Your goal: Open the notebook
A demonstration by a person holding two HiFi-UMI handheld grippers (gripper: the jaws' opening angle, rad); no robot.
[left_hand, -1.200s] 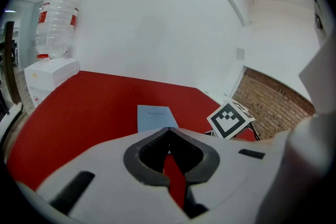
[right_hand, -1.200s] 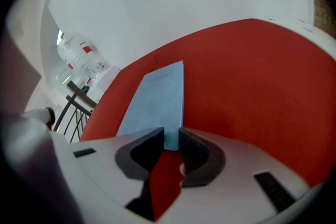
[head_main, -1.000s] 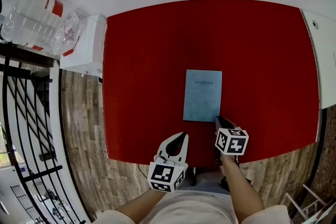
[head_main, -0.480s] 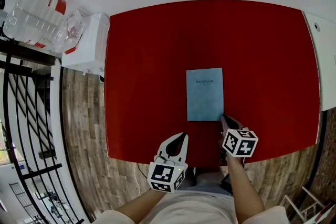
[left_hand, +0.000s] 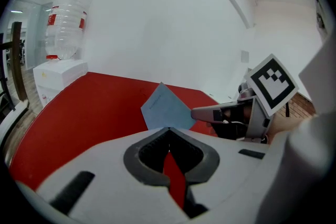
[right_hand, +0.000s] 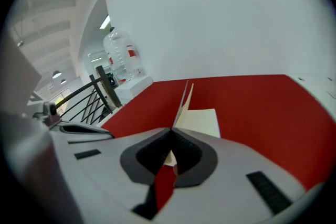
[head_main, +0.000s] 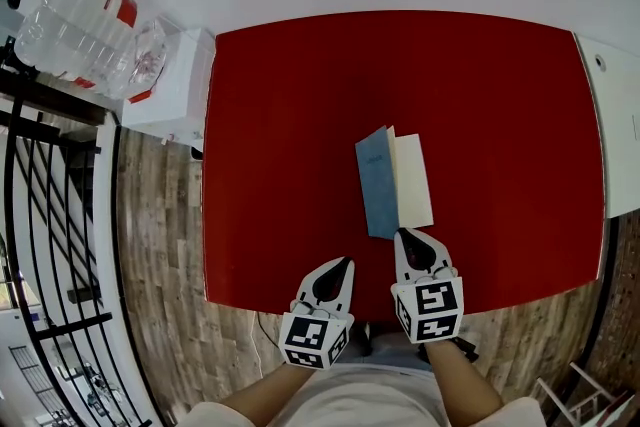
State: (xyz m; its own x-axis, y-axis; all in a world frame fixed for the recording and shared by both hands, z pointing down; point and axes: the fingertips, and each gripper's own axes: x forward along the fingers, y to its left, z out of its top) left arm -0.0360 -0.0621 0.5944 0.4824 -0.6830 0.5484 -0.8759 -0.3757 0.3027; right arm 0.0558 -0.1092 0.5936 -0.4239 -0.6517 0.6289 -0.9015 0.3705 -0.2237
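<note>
The notebook's (head_main: 385, 183) blue cover has lifted off its cream page on the red table (head_main: 280, 115) by wood floor (head_main: 160, 245) and railing (head_main: 40, 205); the left gripper's (left_hand: 168, 129) jaws meet on nothing; the right gripper's (right_hand: 171, 131) apparently pinch the cover's near edge.

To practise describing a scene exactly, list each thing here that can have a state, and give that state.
notebook: partly open, blue cover standing on edge, cream page showing.
right gripper: shut on the blue cover's near edge.
left gripper: shut, empty, apart from the notebook.
water bottle: sitting on the white dispenser.
</note>
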